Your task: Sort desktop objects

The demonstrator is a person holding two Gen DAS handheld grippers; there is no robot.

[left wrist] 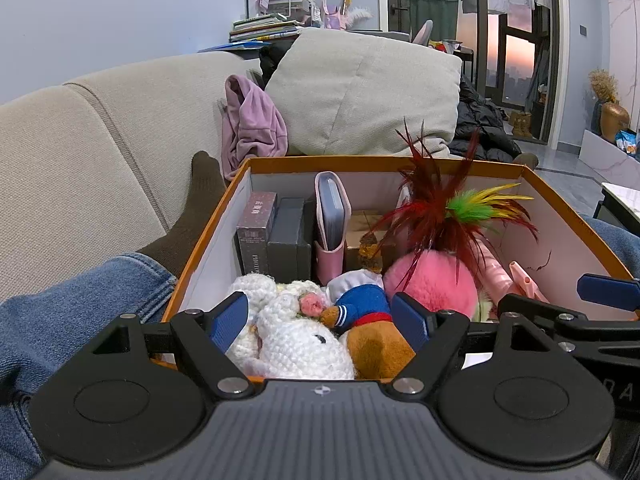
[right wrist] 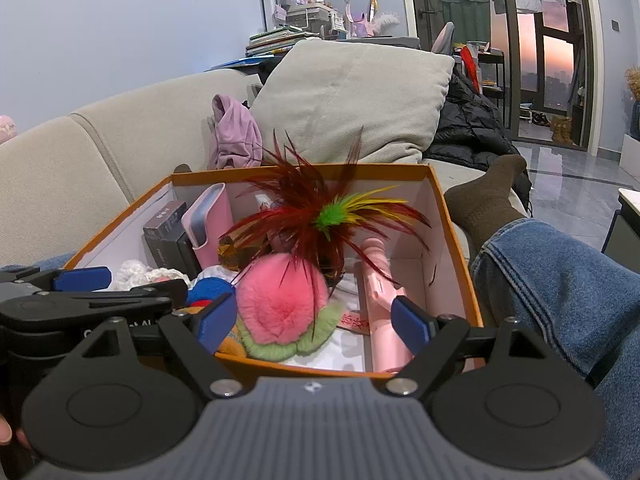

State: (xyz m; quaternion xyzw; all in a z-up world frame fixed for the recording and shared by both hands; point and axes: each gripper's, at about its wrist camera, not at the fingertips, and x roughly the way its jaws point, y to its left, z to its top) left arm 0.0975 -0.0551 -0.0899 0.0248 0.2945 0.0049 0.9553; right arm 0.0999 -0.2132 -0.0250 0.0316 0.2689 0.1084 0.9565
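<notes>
One orange box (left wrist: 552,192) on the person's lap holds two dark boxes (left wrist: 276,236) and one pink case (left wrist: 330,216) along its far wall. Near wall: one white crochet toy (left wrist: 296,340), one bear (left wrist: 376,344), one pink pompom (left wrist: 432,284), one feather bunch (left wrist: 444,204). Left gripper (left wrist: 322,322) and right gripper (right wrist: 314,324) both hover spread above the near edge, pinching nothing.

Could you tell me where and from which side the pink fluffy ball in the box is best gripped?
Probably across the round body of the pink fluffy ball, from straight above. It lies exposed on top, its soft fur should give under the pads, and the feather toy leans over its far side, so approach from the near edge of the orange box.
</notes>
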